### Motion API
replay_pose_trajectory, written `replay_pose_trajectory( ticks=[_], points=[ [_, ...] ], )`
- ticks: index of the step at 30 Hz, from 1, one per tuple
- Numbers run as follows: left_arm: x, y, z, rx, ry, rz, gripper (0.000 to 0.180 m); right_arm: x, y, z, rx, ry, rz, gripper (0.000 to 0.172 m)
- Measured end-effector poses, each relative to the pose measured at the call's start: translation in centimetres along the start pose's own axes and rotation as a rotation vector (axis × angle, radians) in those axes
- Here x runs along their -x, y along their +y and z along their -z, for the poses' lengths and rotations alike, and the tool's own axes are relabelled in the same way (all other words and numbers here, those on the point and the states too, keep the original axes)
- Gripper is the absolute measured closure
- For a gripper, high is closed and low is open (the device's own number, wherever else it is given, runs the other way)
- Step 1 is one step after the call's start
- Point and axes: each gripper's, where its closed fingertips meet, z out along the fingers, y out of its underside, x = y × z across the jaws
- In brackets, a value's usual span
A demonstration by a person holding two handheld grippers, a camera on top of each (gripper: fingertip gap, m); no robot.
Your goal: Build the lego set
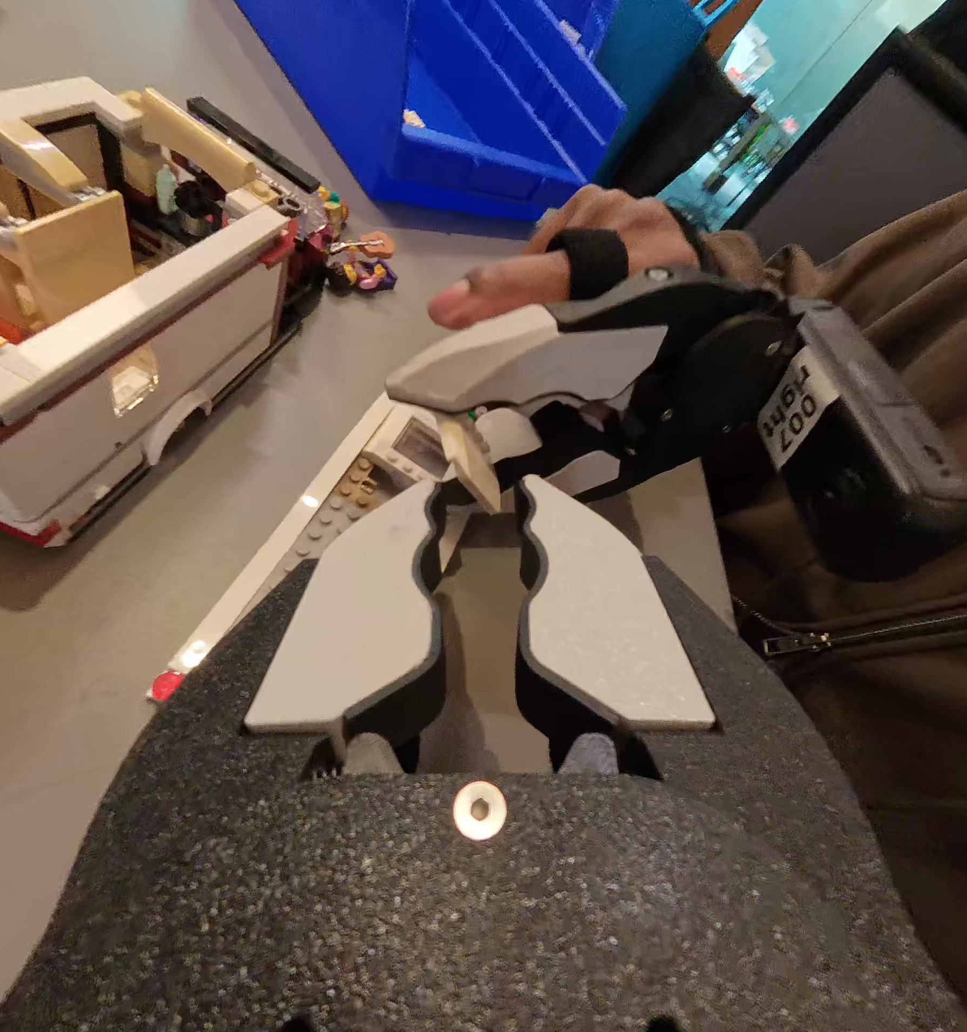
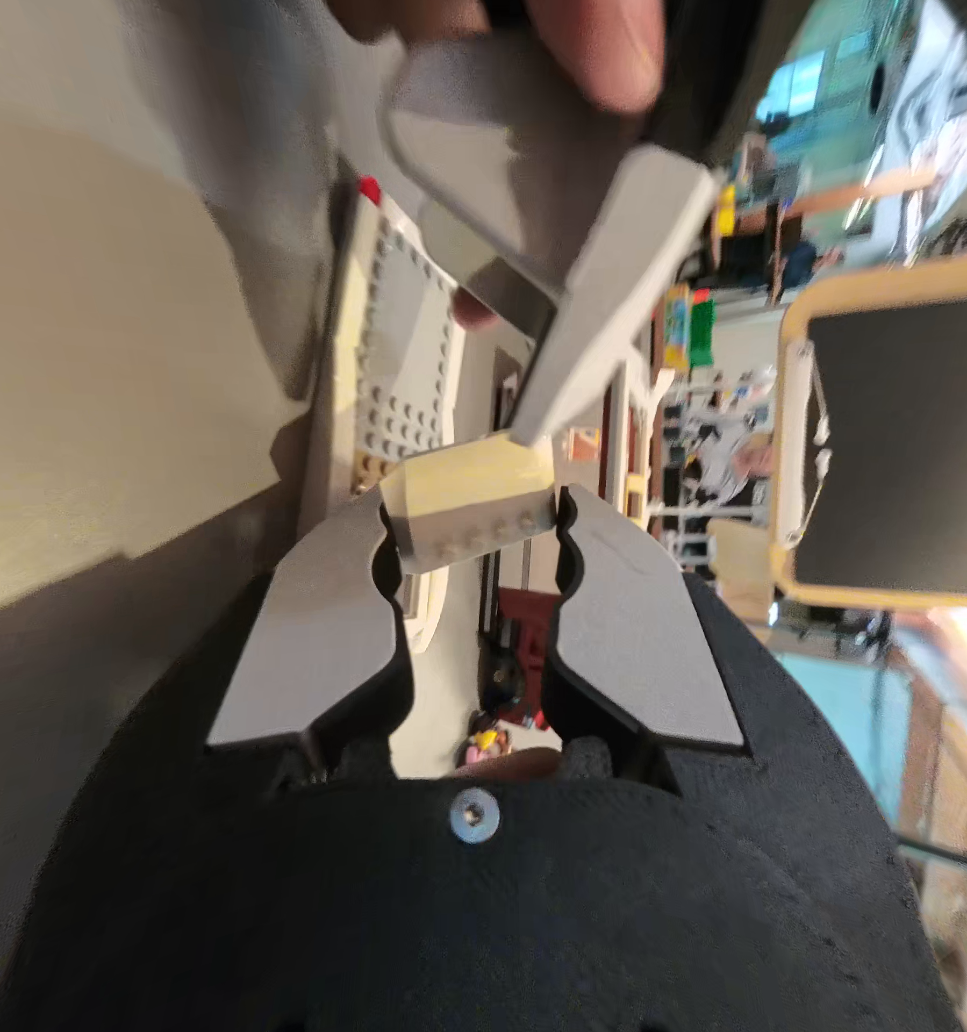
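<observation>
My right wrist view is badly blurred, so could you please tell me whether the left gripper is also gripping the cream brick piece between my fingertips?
Observer: No. The left wrist view shows the left gripper open. The cream brick piece ends between its fingertips, with a gap on either side.
Operator: Thank you. What stands at the table's far side?
Observer: A blue bin, beyond the white and tan brick vehicle.
</observation>
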Motion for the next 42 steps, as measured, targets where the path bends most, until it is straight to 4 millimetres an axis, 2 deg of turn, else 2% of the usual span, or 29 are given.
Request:
replay_pose_trajectory(
  ticks=[2,6,11,17,20,23,27,31,35,42],
  points=[
    [0.4,0.4,-0.1,0.029,-0.030,0.018,0.151,-0.2,0.6,-0.3,0.049,-0.006,-0.063,0.118],
    [1.1,0.1,-0.6,-0.009,-0.038,0.109,0.152,-0.1,0.9,-0.6,0.093,-0.027,-0.148,0.118],
    [1.1,-0.5,-0.9,-0.085,0.016,0.195,0.174,0.5,0.3,-0.4,0.064,-0.091,-0.226,0.118],
    [2.0,-0.4,-0.6,-0.072,0.013,0.243,0.175,1.3,-0.3,0.8,-0.041,-0.326,-0.440,0.114],
    [2.7,0.3,-0.8,-0.020,-0.006,0.276,0.175,2.0,0.5,1.1,-0.037,-0.453,-0.532,0.105],
    [2.7,0.8,-1.3,0.014,-0.008,0.294,0.175,3.0,1.6,0.8,-0.004,-0.521,-0.564,0.098],
    [2.7,0.9,-1.6,0.037,-0.029,0.292,0.175,3.9,1.9,0.8,-0.004,-0.600,-0.606,0.096],
    [2.6,0.6,-1.6,0.020,-0.025,0.300,0.175,4.0,2.2,0.8,-0.002,-0.620,-0.627,0.105],
    [1.8,-0.3,-1.4,-0.036,0.040,0.340,0.175,4.0,2.3,0.8,-0.002,-0.619,-0.630,0.105],
    [2.4,1.0,-2.3,0.026,-0.035,0.310,0.174,3.9,2.3,0.7,-0.006,-0.618,-0.631,0.105]
  ],
)
